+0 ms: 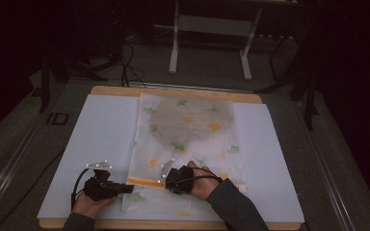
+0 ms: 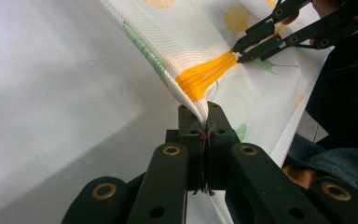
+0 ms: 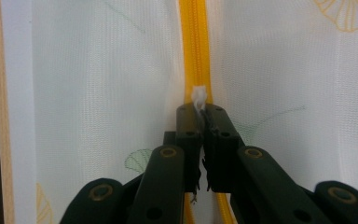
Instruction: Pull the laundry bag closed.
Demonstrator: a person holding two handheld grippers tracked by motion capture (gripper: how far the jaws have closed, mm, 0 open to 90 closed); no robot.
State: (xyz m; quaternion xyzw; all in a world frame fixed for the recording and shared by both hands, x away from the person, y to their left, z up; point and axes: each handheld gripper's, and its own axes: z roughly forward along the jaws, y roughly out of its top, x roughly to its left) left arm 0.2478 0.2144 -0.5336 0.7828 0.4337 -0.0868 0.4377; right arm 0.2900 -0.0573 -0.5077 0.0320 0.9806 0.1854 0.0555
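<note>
A white mesh bag (image 1: 188,130) printed with yellow and green leaves lies flat on the white board (image 1: 101,144), something round and dark showing through its far half. An orange zipper (image 1: 142,182) runs across its near end. My left gripper (image 1: 125,188) is shut on the bag's left edge (image 2: 193,100) at the zipper's end (image 2: 205,74), lifting the fabric slightly. My right gripper (image 1: 166,182) is shut on the small white zipper pull (image 3: 199,95), with the zipper (image 3: 195,46) running straight ahead of it. From the left gripper view, the right gripper (image 2: 237,53) pinches the zipper's other end.
The board rests on a wooden table (image 1: 173,91) whose edge shows at the back. Behind it stand a metal frame's legs (image 1: 174,43) and cables on the dark floor (image 1: 130,67). Bare board lies left and right of the bag.
</note>
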